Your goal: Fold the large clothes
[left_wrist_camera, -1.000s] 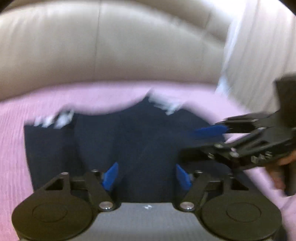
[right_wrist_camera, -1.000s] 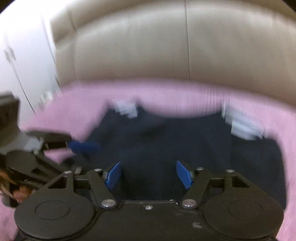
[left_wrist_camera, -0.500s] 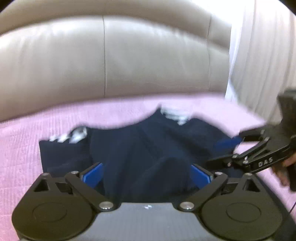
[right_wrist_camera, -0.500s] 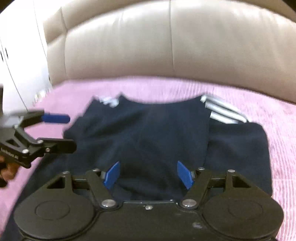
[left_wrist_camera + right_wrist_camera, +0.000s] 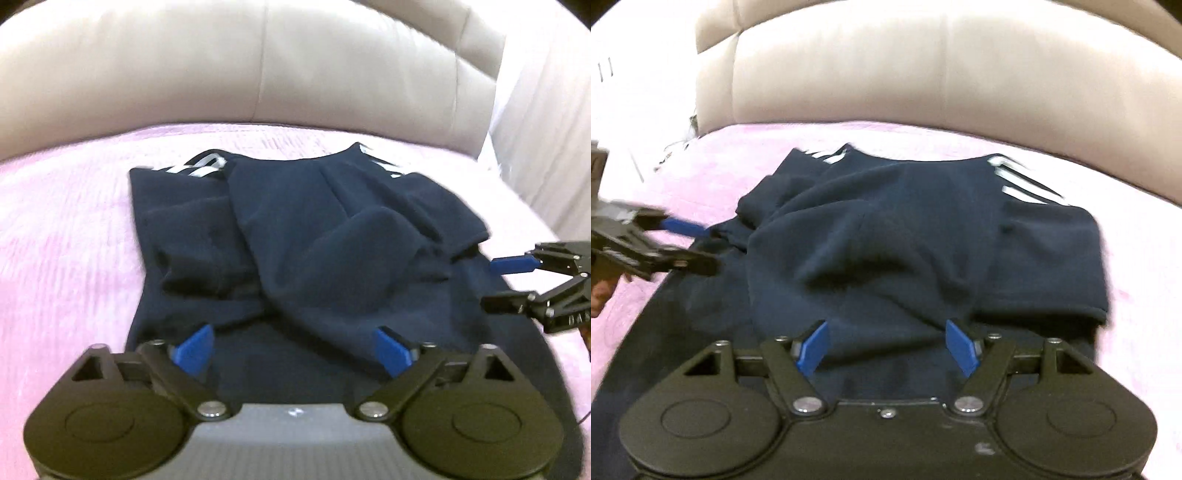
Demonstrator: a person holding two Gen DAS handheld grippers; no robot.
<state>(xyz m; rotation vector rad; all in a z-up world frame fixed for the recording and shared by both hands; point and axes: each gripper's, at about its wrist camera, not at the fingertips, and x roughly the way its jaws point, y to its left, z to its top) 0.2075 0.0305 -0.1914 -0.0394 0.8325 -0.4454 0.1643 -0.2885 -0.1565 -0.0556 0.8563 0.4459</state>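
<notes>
One navy garment (image 5: pixel 317 251) lies on pink cover (image 5: pixel 66 236); both grippers' fingers (image 5: pixel 195 347) gape, empty.

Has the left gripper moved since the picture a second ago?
Yes. The left gripper has backed away from the beige headboard: more of the navy garment and pink bedspread shows ahead. Its jaws have just been opening; nothing between them.
</notes>
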